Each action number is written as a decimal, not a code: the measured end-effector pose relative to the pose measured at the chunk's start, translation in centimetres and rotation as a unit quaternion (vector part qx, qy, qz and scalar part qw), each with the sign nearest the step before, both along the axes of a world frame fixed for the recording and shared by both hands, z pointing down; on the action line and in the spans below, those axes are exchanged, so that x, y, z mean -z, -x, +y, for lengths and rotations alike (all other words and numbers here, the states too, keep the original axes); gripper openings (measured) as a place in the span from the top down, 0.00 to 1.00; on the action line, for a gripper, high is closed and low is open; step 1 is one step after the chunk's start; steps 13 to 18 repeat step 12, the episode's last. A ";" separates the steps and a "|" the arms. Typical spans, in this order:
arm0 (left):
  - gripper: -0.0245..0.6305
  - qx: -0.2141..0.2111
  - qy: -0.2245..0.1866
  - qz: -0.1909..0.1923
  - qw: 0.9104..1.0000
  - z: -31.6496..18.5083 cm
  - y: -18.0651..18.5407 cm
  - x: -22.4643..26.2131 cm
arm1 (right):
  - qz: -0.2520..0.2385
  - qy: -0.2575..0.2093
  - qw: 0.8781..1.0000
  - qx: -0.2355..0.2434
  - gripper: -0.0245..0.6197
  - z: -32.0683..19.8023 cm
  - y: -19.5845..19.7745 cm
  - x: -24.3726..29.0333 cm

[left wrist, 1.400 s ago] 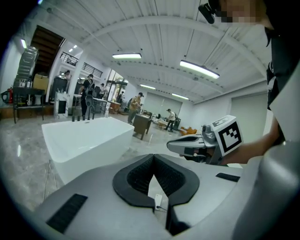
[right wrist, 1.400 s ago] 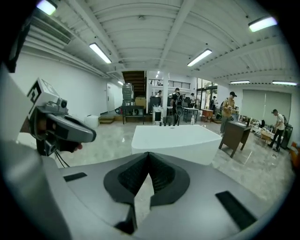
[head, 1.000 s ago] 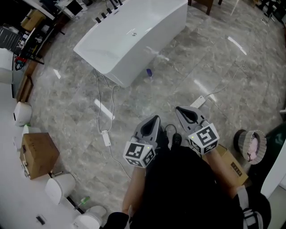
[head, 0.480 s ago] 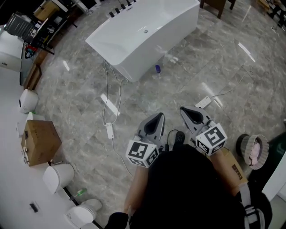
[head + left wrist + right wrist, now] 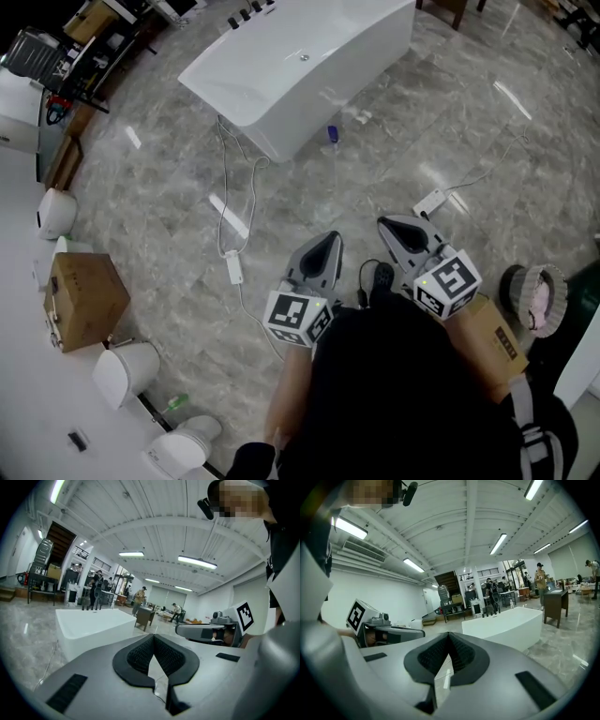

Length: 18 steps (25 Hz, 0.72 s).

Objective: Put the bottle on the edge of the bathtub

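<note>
Two grippers: left gripper [image 5: 326, 246], right gripper [image 5: 389, 227]; fingers [image 5: 138, 657] closed together, holding nothing.
Bottle [image 5: 331, 134]: on floor [image 5: 169, 216] just beside bathtub [image 5: 309, 108], straight up-frame from left gripper, well apart.

A workshop hall: freestanding bathtub [image 5: 323, 98], toilets [image 5: 124, 373] and cartons [image 5: 84, 302] on marble floor [image 5: 169, 220].

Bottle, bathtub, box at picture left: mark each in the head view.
bottle [image 5: 331, 134], head view, its purple cap.
bathtub [image 5: 323, 98], head view, near side wall.
box [image 5: 84, 300], head view, top face.
</note>
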State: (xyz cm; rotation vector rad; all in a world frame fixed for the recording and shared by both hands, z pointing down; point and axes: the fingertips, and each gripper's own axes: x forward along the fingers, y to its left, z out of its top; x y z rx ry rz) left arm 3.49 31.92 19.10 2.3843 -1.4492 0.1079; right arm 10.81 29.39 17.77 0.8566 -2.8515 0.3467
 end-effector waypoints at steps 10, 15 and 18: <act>0.95 0.002 0.004 -0.001 1.000 1.3 1.6 -0.5 | 0.017 0.001 1.000 0.007 0.94 1.1 1.3 -0.6; 0.95 0.001 0.003 -0.002 1.000 1.3 1.7 -0.5 | 0.018 -0.002 1.000 0.007 0.94 1.0 1.5 -0.5; 0.95 0.001 0.003 -0.002 1.000 1.3 1.7 -0.5 | 0.018 -0.002 1.000 0.007 0.94 1.0 1.5 -0.5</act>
